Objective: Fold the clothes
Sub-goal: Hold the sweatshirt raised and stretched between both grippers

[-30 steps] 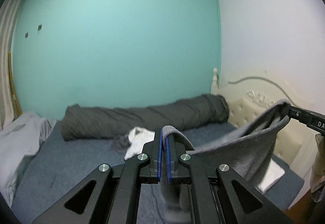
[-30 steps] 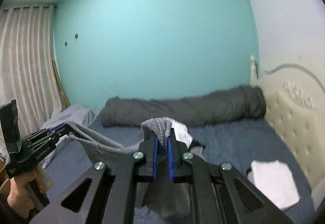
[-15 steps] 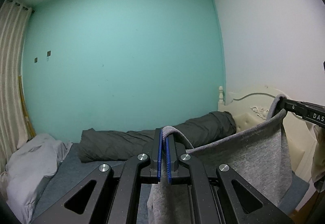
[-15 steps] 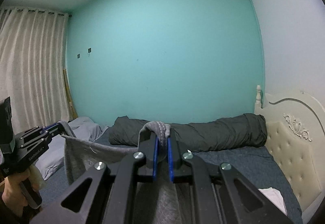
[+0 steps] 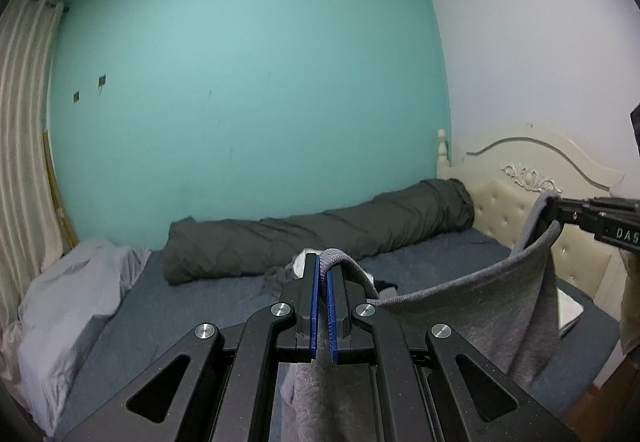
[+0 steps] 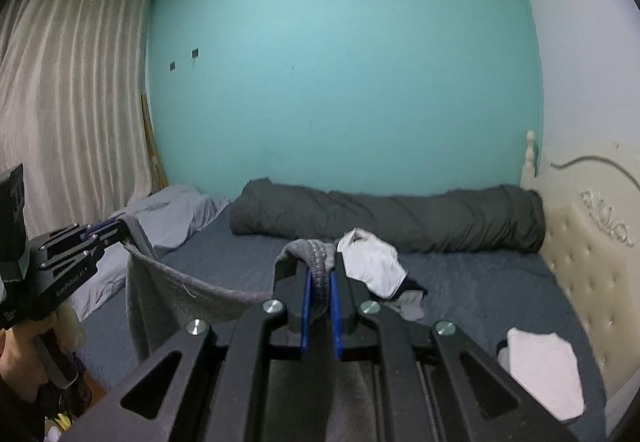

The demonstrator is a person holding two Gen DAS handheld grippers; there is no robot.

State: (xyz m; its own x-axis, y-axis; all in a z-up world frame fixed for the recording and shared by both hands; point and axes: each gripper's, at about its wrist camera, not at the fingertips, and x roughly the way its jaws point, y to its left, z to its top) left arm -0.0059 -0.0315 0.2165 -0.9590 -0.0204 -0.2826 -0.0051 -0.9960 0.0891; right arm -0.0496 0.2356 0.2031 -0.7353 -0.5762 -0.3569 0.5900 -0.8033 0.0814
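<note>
Left hand-held gripper (image 5: 323, 284) low centre of the left wrist view, blue pads together, clamped on a rolled edge of the grey garment (image 5: 516, 318). Right hand-held gripper (image 6: 319, 276) low centre of the right wrist view, likewise clamped on a bunched grey edge, slightly thicker wad between the pads. Garment strung in the air between the two, top edge sagging in a shallow curve, body hanging below toward the bed (image 6: 480, 282); not resting on the mattress as far as visible. Long axis of the held edge running side to side, from one hand-held gripper across to the other: seen from the left, leading away to the right of frame; seen from the right, leading off to lower left, where a hand (image 6: 20, 354) grips the other tool. Both ends held about level, neither hand clearly nearer the bed. Open blue mattress straight ahead of and below both tools, between them and the dark rolled duvet (image 6: 384, 219) along the teal wall. White crumpled clothes (image 6: 372, 262) mid-bed, just beyond the pads; folded white piece (image 6: 544, 374) at lower right near the headboard (image 6: 592, 266). Judgement: spreading step, laying flat likely next; white pile close enough to foul the far edge.
</note>
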